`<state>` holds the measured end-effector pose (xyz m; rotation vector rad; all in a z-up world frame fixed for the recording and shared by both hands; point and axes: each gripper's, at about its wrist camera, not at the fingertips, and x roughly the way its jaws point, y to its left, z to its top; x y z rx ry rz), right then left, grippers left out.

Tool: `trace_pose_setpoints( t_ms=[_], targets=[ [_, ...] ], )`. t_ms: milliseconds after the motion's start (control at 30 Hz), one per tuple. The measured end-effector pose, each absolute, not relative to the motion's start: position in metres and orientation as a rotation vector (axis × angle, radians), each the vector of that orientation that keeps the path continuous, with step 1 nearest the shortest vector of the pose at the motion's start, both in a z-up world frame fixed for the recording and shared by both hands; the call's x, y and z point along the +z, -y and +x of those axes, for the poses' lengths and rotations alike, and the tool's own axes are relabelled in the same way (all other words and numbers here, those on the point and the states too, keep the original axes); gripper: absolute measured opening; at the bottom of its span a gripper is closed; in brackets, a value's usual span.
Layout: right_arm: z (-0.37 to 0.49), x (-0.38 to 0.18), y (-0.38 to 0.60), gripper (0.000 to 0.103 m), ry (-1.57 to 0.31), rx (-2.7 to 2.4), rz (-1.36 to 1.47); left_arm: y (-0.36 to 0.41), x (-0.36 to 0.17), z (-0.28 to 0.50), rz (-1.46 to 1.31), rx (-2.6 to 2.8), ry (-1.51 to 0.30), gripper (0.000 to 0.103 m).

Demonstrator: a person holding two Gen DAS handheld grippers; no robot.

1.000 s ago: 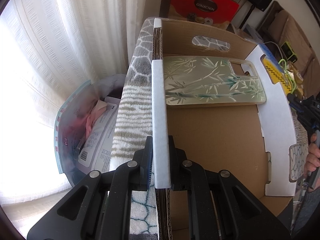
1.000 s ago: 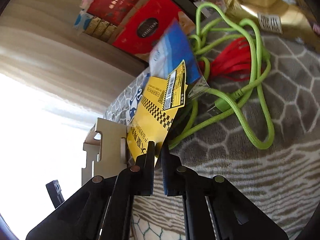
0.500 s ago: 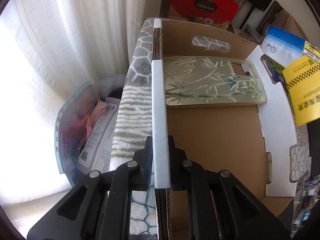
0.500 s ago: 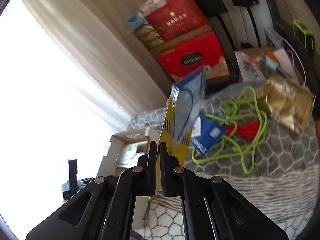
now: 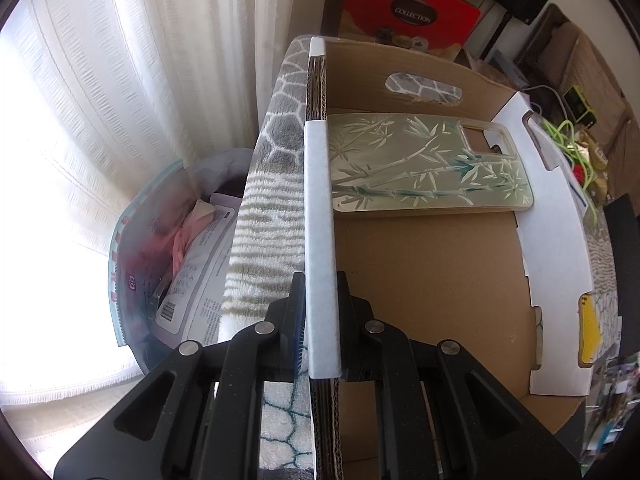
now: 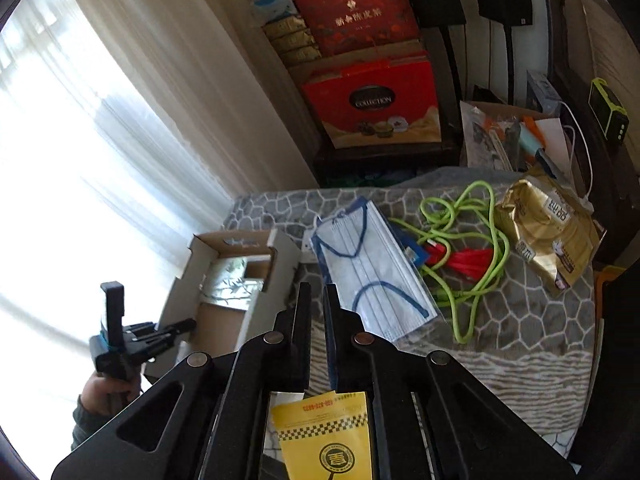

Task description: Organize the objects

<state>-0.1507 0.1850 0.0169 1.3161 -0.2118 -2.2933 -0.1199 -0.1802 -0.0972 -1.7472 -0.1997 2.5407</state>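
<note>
The box [image 5: 440, 280] is plain brown corrugated cardboard with white outer faces, open at the top, with an oval hand slot cut in its far wall. It sits on a grey blanket [image 6: 520, 320] patterned with pale hexagon outlines and woolly stripes. Inside, along the far wall, lies a phone case [image 5: 432, 168]: a glossy, rounded rectangle printed with green bamboo stalks and leaves on a pale ground, with a camera cutout at one end.

The left gripper [image 5: 320, 308] is clamped on the box's near wall, one finger outside and one inside, pinching the white-capped cardboard edge.

The right gripper [image 6: 316, 300] hangs above the blanket just beside the box, its fingers a narrow gap apart with nothing between the tips. A yellow packet [image 6: 328, 436] with a black checker band and a round seal shows below it, between the gripper's arms; whether it touches the gripper I cannot tell.

A face mask [image 6: 368, 272], pale blue, pleated, sealed in clear film, lies flat on the blanket next to the box. Beside it a lime-green cord [image 6: 472, 248] loops loosely over a red cable bundle [image 6: 468, 260]. A crinkled gold foil pouch [image 6: 548, 232] rests near the blanket's far edge.
</note>
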Motion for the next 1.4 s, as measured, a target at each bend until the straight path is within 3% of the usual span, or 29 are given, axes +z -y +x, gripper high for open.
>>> trace_pose_setpoints(
  t_ms=[100, 333, 800, 1067, 1300, 1400],
  targets=[
    [-0.162, -0.007, -0.185, 0.045, 0.191, -2.307, 1.362, 0.181, -0.097, -0.12, -1.747, 2.541, 0.2, 0.012],
    [-0.189, -0.054, -0.205, 0.052, 0.248, -2.328, 1.51, 0.181, -0.098, -0.12, -1.742, 2.539, 0.207, 0.012],
    [-0.169, -0.091, -0.245, 0.053, 0.595, -2.172, 1.556, 0.182, -0.097, -0.121, -1.738, 2.542, 0.202, 0.012],
    [-0.138, -0.088, -0.245, 0.053, 0.381, -2.077, 1.54, 0.184, -0.097, -0.122, -1.737, 2.539, 0.196, 0.012],
    [-0.113, -0.095, -0.233, 0.042, 0.198, -2.006, 1.544, 0.184, -0.097, -0.122, -1.736, 2.54, 0.202, 0.012],
    [-0.11, -0.096, -0.23, 0.031, 0.172, -1.987, 1.542, 0.183, -0.097, -0.122, -1.736, 2.541, 0.203, 0.012]
  ],
)
